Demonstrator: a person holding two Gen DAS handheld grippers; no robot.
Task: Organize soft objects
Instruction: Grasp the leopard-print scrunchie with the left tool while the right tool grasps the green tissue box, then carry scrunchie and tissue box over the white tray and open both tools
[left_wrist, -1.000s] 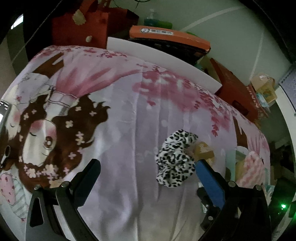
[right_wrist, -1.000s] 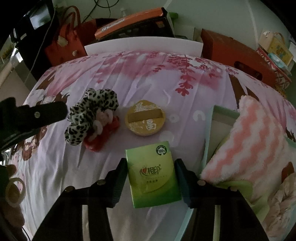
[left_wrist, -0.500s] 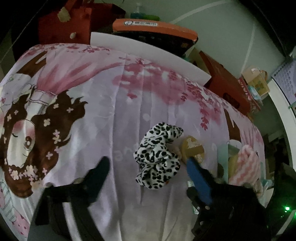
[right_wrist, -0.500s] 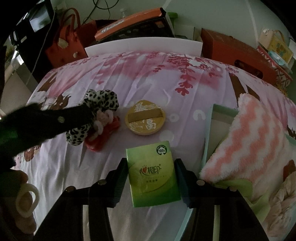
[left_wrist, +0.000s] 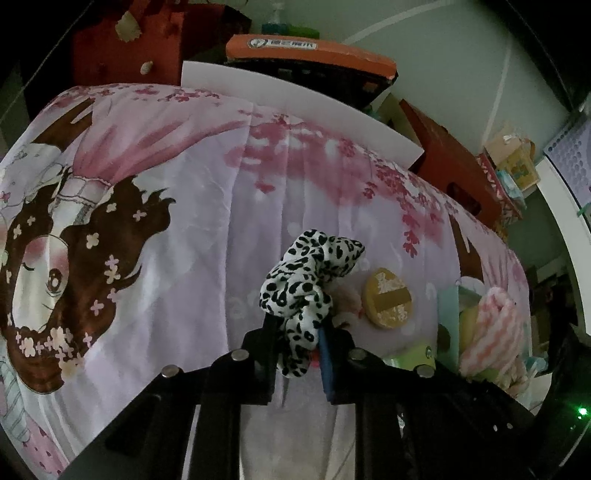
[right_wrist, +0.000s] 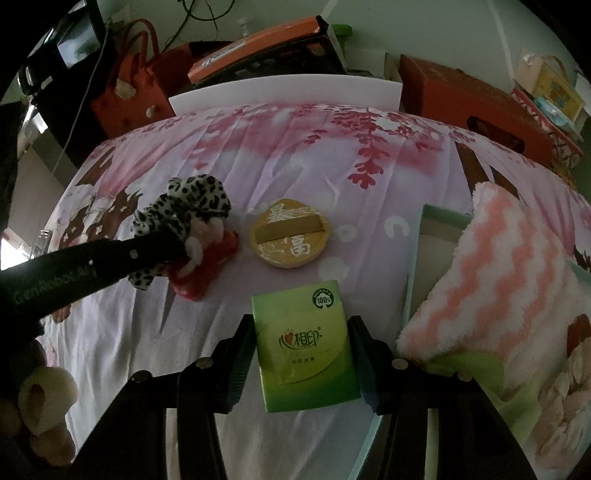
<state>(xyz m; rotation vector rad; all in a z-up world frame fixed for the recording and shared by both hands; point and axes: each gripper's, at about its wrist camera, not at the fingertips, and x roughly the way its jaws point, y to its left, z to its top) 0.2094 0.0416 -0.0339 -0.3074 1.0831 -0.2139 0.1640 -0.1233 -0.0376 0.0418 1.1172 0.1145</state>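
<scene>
Leopard-print scrunchie (left_wrist: 308, 280) between closing jaws

Green tissue pack (right_wrist: 306, 347) (between tool (right_wrist: 301, 363) fingers)

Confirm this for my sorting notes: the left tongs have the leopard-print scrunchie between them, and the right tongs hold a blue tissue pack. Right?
Nearly. The tissue pack between the right tongs is green, not blue; the right wrist view shows it plainly. The rest stands: the left tongs are closing with the leopard-print scrunchie between them, as the left wrist view shows.
</scene>
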